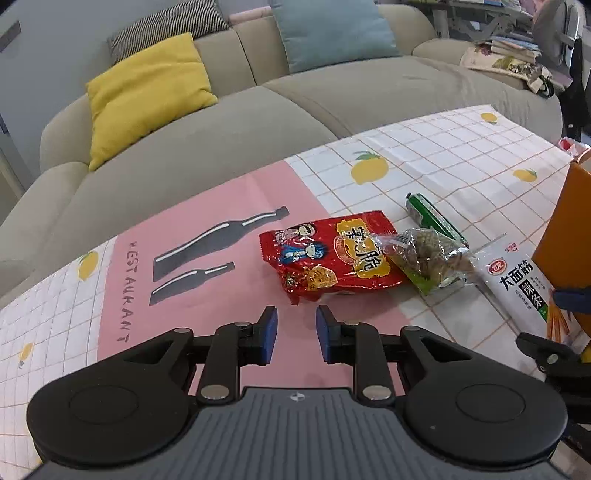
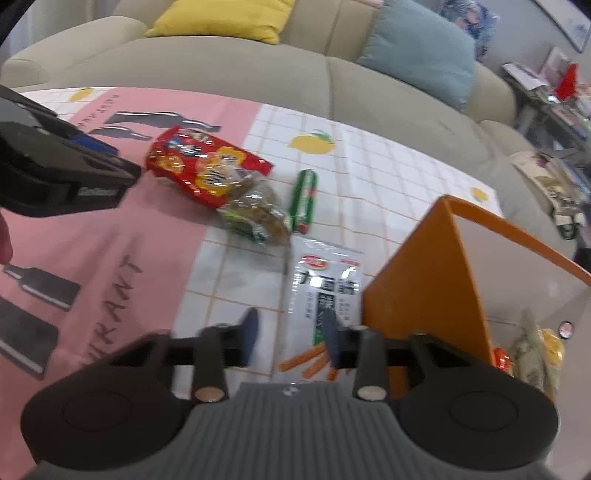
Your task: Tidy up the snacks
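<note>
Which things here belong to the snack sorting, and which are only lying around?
For the job:
red snack bag
clear bag of brown snacks
green packet
white packet
orange box

Just lying about:
yellow cushion
blue cushion
sofa

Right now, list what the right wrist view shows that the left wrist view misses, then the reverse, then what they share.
Only the right wrist view shows inside the orange box, where a few snacks already lie, and the left gripper's body from outside. Only the left wrist view shows the striped cushion and the right gripper's finger beside the box. Both show the red bag, clear bag, green pack, white pack, yellow cushion and blue cushion.
</note>
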`<state>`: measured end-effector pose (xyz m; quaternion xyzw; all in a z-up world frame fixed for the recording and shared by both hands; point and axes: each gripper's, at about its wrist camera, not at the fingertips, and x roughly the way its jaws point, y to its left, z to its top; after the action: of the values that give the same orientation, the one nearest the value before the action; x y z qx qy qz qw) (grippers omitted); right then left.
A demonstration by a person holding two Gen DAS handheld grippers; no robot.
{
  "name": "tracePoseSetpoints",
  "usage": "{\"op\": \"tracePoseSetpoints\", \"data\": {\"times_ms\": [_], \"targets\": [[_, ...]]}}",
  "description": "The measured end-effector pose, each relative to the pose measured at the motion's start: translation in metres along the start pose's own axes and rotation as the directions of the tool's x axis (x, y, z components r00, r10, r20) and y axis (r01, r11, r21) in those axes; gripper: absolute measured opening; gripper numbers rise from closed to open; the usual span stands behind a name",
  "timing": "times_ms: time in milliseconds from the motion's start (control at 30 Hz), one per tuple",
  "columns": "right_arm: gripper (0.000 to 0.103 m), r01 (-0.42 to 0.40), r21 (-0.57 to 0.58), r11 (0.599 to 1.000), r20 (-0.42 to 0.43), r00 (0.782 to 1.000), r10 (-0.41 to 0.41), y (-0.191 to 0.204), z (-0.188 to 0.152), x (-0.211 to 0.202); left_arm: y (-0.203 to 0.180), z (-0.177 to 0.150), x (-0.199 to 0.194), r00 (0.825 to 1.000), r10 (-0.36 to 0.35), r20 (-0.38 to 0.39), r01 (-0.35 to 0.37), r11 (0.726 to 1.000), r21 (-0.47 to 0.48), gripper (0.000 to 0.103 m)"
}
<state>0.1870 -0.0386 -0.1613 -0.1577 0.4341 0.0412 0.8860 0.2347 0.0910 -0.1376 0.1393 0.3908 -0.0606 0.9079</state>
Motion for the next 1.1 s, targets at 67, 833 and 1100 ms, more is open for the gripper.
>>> {"op": "tracePoseSetpoints", "data": {"times_ms": [67, 833, 1100], "targets": [[0.043, 0.018, 0.018, 1.0, -0.011, 1.0, -0.018, 0.001, -0.003, 0.003, 0.001, -0.002, 0.003, 1.0, -0.012, -0.001, 0.012, 1.0, 0.011, 0.036], [0.019, 0.032, 0.108, 0.994, -0.032, 0.999, -0.029, -0.003, -0.005, 0.016, -0.005, -0.004, 0.039, 0.998, -0.053, 0.046, 0.044, 0.982, 0.181, 0.032], [0.015, 0.023, 0.096, 0.995, -0.021, 1.0, -0.021, -0.004, -0.006, 0.016, -0.003, -0.003, 0.028, 0.997, -0.06, 0.041, 0.055, 0.992, 0.117, 0.024]]}}
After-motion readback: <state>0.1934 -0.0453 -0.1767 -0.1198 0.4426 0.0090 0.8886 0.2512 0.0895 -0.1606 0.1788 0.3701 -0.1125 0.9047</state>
